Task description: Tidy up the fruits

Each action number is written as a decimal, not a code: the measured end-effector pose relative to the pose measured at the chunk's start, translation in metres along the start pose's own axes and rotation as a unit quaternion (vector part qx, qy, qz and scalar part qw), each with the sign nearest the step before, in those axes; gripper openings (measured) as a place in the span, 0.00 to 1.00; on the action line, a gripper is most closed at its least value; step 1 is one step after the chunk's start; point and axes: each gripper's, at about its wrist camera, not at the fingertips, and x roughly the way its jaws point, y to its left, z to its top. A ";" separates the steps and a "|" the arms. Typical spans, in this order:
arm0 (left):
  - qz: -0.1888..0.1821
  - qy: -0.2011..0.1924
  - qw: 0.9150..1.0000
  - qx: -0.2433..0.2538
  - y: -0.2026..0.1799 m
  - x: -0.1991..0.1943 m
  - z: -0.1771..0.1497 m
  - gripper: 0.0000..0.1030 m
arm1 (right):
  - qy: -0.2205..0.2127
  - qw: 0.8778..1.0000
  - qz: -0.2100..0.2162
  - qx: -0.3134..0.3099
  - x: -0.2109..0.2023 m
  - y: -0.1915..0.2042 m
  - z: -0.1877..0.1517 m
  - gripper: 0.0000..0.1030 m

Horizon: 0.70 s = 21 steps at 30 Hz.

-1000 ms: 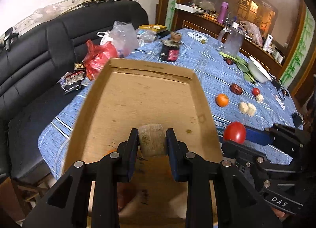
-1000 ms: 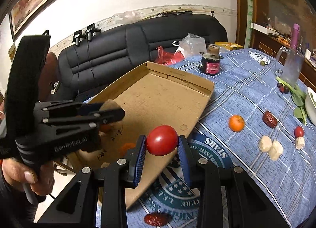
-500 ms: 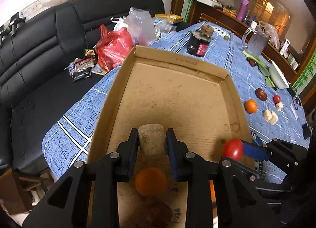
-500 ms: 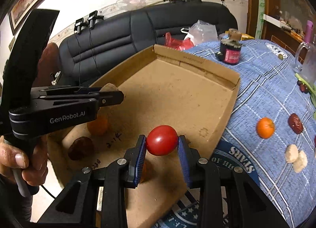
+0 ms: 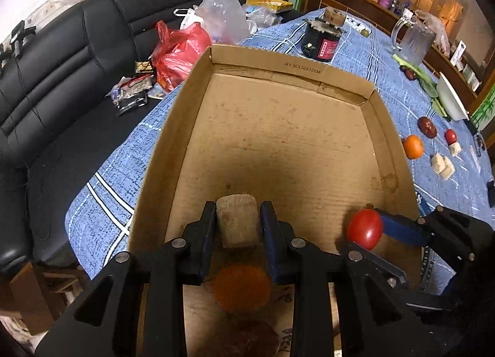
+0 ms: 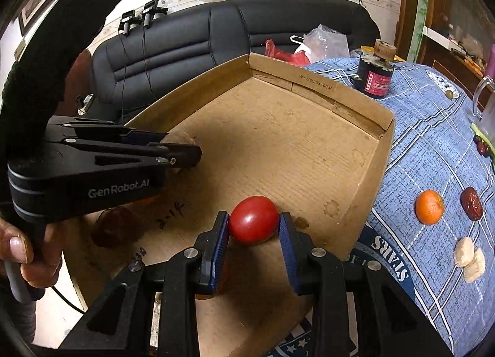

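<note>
My left gripper [image 5: 237,221] is shut on a beige fibrous chunk [image 5: 236,220] and holds it over the near end of the cardboard box [image 5: 278,69]. My right gripper [image 6: 254,223] is shut on a red tomato [image 6: 254,218], also low over the box floor at its near right; the tomato also shows in the left wrist view [image 5: 365,228]. An orange fruit [image 5: 242,287] and a dark brown fruit [image 5: 244,338] lie in the box below the left gripper. On the blue cloth right of the box lie an orange [image 6: 429,206], a dark date [image 6: 471,203] and pale chunks [image 6: 468,259].
A dark jar [image 5: 321,39] stands beyond the box's far wall. A glass mug [image 5: 414,39], a white bowl [image 5: 451,98] and green leaves sit at the far right. A black sofa [image 5: 62,72] with plastic bags [image 5: 182,50] runs along the left.
Both grippers have moved forward and lower into the box, each still holding its item. The tomato has crossed from the box's right rim to above its floor.
</note>
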 end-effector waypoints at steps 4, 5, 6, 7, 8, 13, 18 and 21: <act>0.003 -0.001 1.000 -0.007 0.001 -0.002 -0.001 0.47 | -0.005 1.000 -0.003 0.000 -0.006 0.000 -0.001 0.45; 0.004 -0.003 1.000 -0.009 0.001 -0.004 -0.002 0.51 | -0.006 1.000 -0.004 0.001 -0.008 0.000 -0.001 0.45; 0.005 -0.006 1.000 -0.008 0.002 -0.006 -0.002 0.51 | -0.007 1.000 -0.004 0.001 -0.009 0.000 -0.001 0.45; 0.005 -0.008 1.000 -0.008 0.002 -0.008 -0.003 0.51 | -0.008 1.000 -0.003 0.002 -0.011 0.000 -0.001 0.46; 0.005 -0.009 1.000 -0.009 0.002 -0.010 -0.004 0.51 | -0.011 1.000 -0.003 0.002 -0.014 0.000 -0.001 0.46; 0.004 -0.023 1.000 -0.009 -0.001 -0.020 -0.009 0.51 | -0.022 1.000 -0.002 0.005 -0.028 0.003 -0.004 0.46; -0.003 -0.045 0.999 -0.010 -0.007 -0.037 -0.016 0.51 | -0.037 0.999 -0.004 0.018 -0.047 -0.003 -0.013 0.46; -0.004 -0.060 0.998 -0.007 -0.012 -0.048 -0.021 0.51 | -0.048 0.998 -0.002 0.035 -0.061 -0.010 -0.021 0.46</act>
